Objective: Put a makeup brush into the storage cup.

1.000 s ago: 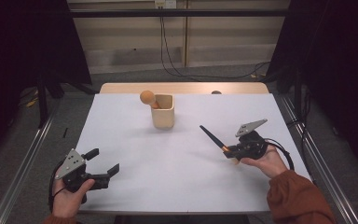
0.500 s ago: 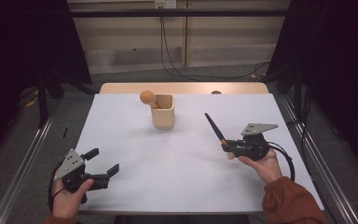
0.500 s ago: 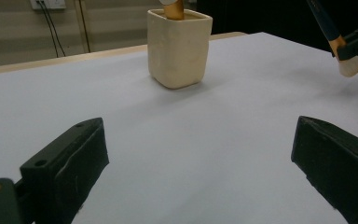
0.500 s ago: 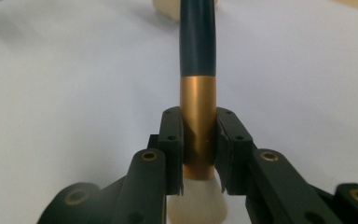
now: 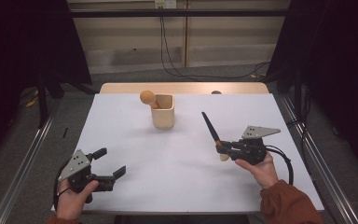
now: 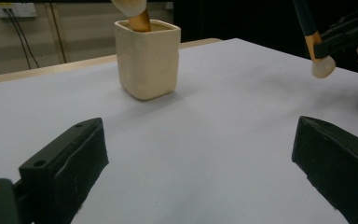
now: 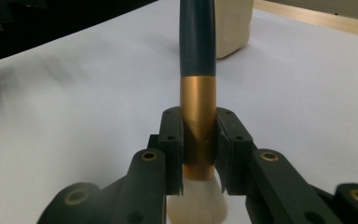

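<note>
A cream square cup (image 5: pixel 163 113) stands at the table's back middle, with a round-headed brush (image 5: pixel 148 98) leaning out of it to the left. My right gripper (image 5: pixel 222 147) at the right is shut on the gold ferrule of a dark-handled makeup brush (image 5: pixel 209 128); its handle points up and away, its pale bristles hang below the jaws. The right gripper view has the ferrule (image 7: pixel 198 121) clamped in my right gripper (image 7: pixel 199 140). My left gripper (image 5: pixel 111 162) stands open near the front left corner with nothing in it. The left gripper view faces the cup (image 6: pixel 148 60) past my left gripper's (image 6: pixel 200 135) wide jaws.
White sheet covers the table (image 5: pixel 135 186); a wooden strip (image 5: pixel 186 87) runs along its back edge, with a small dark object (image 5: pixel 216 92) on it. Metal rails (image 5: pixel 23 168) flank both sides. Cables hang down the back wall.
The held brush has tilted steeper, its handle tip swinging up and away from the person. The right hand shifted slightly. The left gripper has stayed put.
</note>
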